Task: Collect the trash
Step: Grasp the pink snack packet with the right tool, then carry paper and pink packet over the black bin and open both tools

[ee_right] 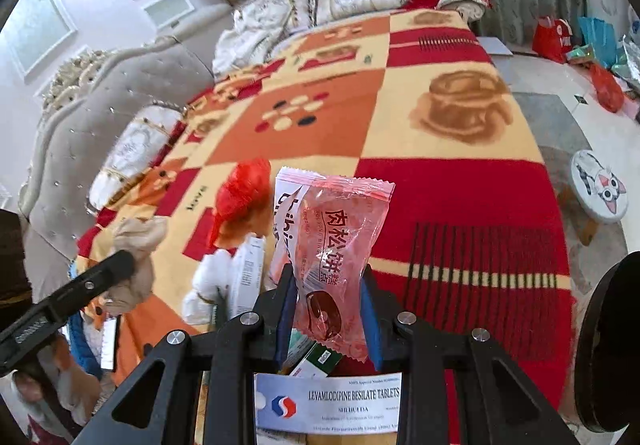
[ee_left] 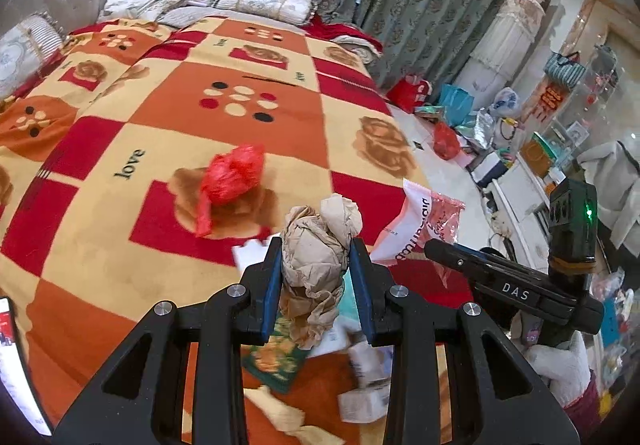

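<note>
My left gripper (ee_left: pixel 317 245) is shut on a crumpled brown paper ball (ee_left: pixel 320 221), held above the patterned blanket (ee_left: pixel 160 105). My right gripper (ee_right: pixel 327 272) is shut on a pink see-through snack wrapper (ee_right: pixel 332 221), lifted off the bed. The same wrapper (ee_left: pixel 424 221) shows in the left wrist view, just right of the paper ball. A scrunched red plastic bag (ee_left: pixel 232 181) lies on the blanket beyond both grippers, also visible as the red bag (ee_right: pixel 244 193) in the right wrist view. The left gripper (ee_right: pixel 120 261) with its paper appears there at the left.
Below the grippers lies a heap of small boxes: a white medicine box (ee_right: pixel 328 401), other white cartons (ee_left: pixel 364 401) and a green packet (ee_left: pixel 276 361). Pillows (ee_left: pixel 264 1) sit at the head of the bed. Bags (ee_left: pixel 448 141) clutter the floor; a cat stool (ee_right: pixel 598 185) stands beside the bed.
</note>
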The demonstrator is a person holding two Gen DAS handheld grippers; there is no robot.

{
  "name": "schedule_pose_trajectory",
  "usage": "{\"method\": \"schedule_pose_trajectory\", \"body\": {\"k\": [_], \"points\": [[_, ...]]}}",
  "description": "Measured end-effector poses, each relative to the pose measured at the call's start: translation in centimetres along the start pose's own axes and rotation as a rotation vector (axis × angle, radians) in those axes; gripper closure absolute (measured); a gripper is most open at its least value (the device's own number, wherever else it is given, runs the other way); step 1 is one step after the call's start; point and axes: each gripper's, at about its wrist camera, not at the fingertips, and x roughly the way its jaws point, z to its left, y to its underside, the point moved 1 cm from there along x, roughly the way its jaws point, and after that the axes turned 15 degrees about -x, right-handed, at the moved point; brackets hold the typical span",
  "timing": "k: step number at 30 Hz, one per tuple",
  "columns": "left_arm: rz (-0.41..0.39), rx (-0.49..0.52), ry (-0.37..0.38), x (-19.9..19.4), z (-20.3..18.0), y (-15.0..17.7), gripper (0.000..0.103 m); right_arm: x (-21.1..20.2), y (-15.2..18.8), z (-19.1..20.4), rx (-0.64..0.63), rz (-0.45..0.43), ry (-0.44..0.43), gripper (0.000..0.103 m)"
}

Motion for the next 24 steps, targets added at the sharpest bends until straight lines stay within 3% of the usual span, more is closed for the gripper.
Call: {"method": "schedule_pose_trajectory", "body": {"k": [10,24], "points": [[0.054,0.08,0.081,1.0,-6.7,1.9,0.073,-5.5,2.1,-3.8,0.036,-0.052,0.07,0.074],[0.234,0.201,0.208,7.1,-19.6,7.6,0.073,-13.7,9.5,-15.8,0.224,-0.038,0.299,0.074]]}}
